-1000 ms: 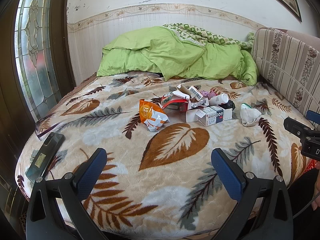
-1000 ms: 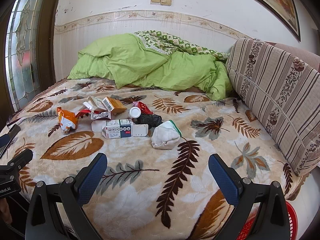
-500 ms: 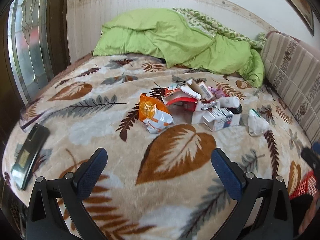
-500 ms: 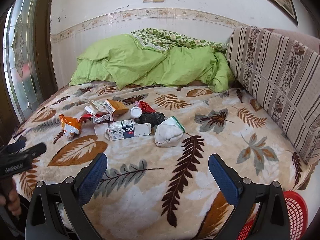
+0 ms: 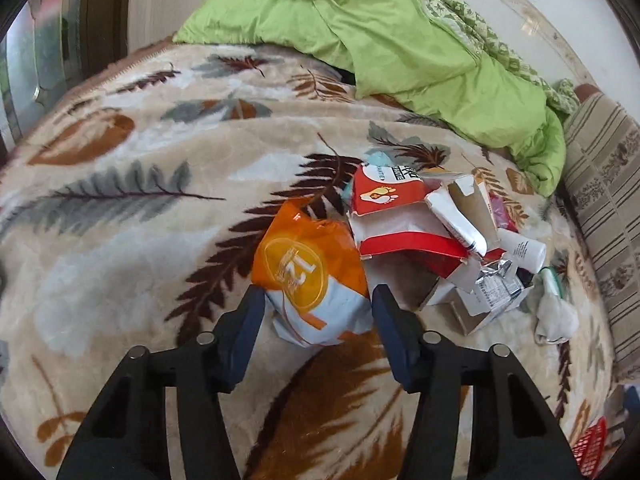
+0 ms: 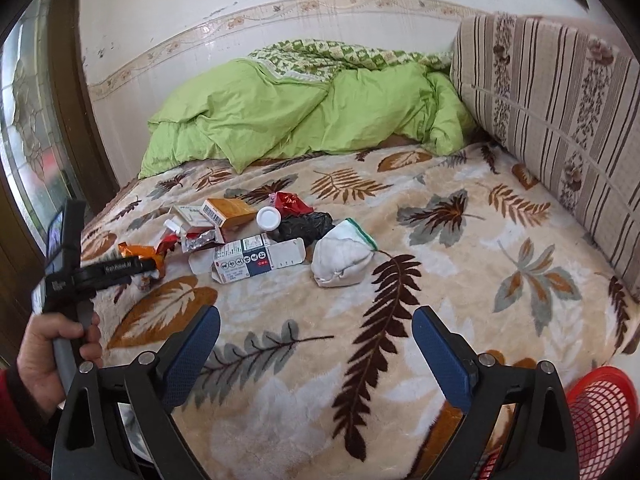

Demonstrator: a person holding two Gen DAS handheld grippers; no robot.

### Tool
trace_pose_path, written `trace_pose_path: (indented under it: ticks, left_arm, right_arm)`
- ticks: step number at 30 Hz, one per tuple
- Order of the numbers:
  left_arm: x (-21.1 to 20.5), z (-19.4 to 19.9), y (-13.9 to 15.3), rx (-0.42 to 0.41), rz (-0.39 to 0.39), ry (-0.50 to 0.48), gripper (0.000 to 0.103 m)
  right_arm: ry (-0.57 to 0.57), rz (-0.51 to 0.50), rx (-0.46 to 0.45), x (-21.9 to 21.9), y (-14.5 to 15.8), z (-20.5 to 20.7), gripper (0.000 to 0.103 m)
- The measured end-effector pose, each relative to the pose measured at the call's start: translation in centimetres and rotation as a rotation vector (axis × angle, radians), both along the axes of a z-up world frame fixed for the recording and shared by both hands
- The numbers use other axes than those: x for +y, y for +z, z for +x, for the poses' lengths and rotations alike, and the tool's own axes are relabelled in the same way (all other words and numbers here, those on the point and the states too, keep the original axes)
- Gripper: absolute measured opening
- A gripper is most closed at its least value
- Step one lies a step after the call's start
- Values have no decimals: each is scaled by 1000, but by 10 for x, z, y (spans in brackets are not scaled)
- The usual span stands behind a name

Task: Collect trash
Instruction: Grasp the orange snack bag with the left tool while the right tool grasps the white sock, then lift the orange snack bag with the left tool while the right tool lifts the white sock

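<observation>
An orange and white snack bag lies on the leaf-patterned blanket. My left gripper straddles the bag's near end. Its jaws are closing, with the bag between the blue pads, which stand close beside it. To the right sit a torn red and white box, a white tube and a white bottle. My right gripper hovers over the near blanket; its wide jaws are closing slightly with nothing between them. Beyond it lie a blue and white carton, a white wad and a black bag.
A red mesh basket stands on the floor at the bed's near right corner. A green duvet is heaped at the far end. A striped cushion lines the right side. A hand holds the left gripper.
My left gripper has swung forward and down to the orange bag, and its jaws have narrowed around it. My right gripper has shifted a little and rolled, bringing the red basket into view.
</observation>
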State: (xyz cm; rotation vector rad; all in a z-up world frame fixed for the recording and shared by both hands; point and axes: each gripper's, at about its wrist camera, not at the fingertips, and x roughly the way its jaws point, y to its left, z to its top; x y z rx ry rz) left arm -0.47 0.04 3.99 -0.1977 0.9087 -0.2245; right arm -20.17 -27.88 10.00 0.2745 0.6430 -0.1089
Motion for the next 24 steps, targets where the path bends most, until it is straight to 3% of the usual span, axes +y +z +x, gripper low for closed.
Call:
trace_pose_path:
  ticks: [8, 11, 13, 15, 18, 24]
  left_arm:
    - [0, 1, -2, -11, 6, -14, 51]
    - [2, 0, -1, -12, 7, -20, 51]
    - [2, -2, -1, -19, 10, -26, 51]
    - [3, -4, 1, -26, 13, -29, 51]
    - [7, -8, 4, -36, 2, -26, 51]
    - [11, -25, 17, -81, -37, -36, 50]
  right_arm:
    - [-108, 220, 149, -45, -26, 92, 91]
    - [-141, 302, 219, -59, -53, 119, 81]
    - [-130, 320, 262, -59, -69, 128, 58]
    - [-127, 362, 279, -60, -78, 129, 43]
    - [-118, 323, 227, -58, -64, 121, 37]
    - [-98, 206, 126, -45, -34, 94, 36]
